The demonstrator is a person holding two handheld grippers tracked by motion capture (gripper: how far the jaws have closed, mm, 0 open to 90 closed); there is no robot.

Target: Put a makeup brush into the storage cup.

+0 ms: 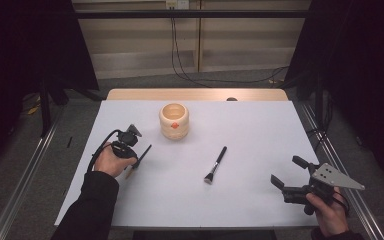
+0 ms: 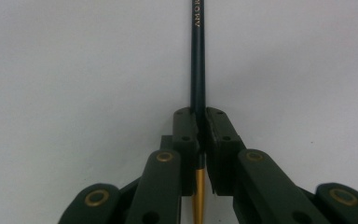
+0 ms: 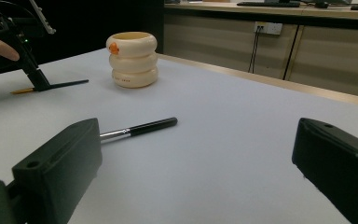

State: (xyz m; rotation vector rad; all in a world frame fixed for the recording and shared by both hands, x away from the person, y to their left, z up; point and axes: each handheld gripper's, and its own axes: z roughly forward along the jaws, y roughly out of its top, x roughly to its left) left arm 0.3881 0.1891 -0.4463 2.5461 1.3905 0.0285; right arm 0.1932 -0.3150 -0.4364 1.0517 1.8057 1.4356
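The left gripper (image 2: 200, 128) has its jaws pressed together on a slim dark brush (image 2: 197, 70) with a gold ferrule; in the left gripper view the handle runs straight up out of frame, its lettering cut off at the top edge, and the bristle end is hidden below the jaws. In the high view that gripper (image 1: 138, 161) sits at the left of the white table (image 1: 260, 125), tilted down, the brush (image 1: 143, 155) lying low against the surface; whether it touches there is hard to make out. The right gripper (image 1: 286, 172), held near the table's right front corner, has its jaws spread wide apart with nothing between them. A second, black-handled brush (image 1: 215, 164) lies flat between the two grippers, well apart from both. Beyond the left gripper stands a cream ribbed holder (image 1: 174, 120) with an orange mark, upright.
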